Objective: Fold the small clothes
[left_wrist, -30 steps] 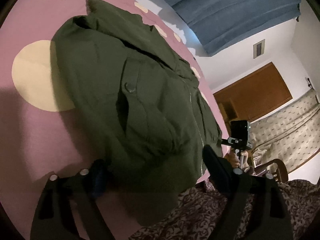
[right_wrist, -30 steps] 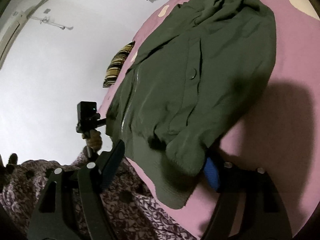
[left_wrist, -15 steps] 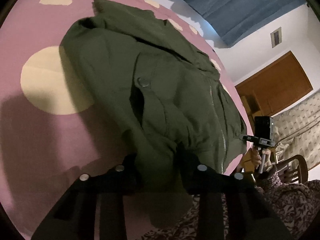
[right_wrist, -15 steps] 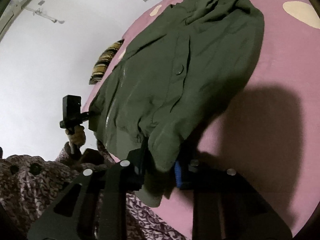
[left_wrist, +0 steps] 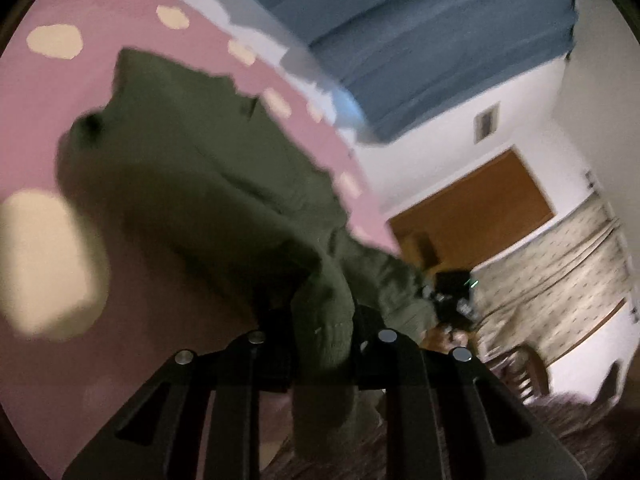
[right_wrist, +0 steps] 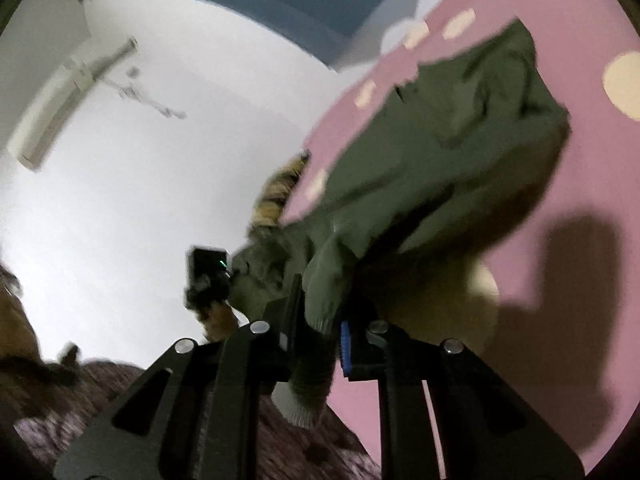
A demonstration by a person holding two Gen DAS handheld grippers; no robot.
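Each camera rides low behind its own tongs, close above the near edge of the pink bed [left_wrist: 132, 32], looking out along the fingers and tilted. Both views share the green jacket [left_wrist: 192, 168] and the bed.

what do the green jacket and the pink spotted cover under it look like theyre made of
Green jacket: looks like matte woven cloth, maybe cotton or a blend, since it creases softly with no shine; the hem pinched in the right gripper looks ribbed knit. Pink cover: seems a soft, dull printed fabric with cream spots; the blur leaves its weave unclear.
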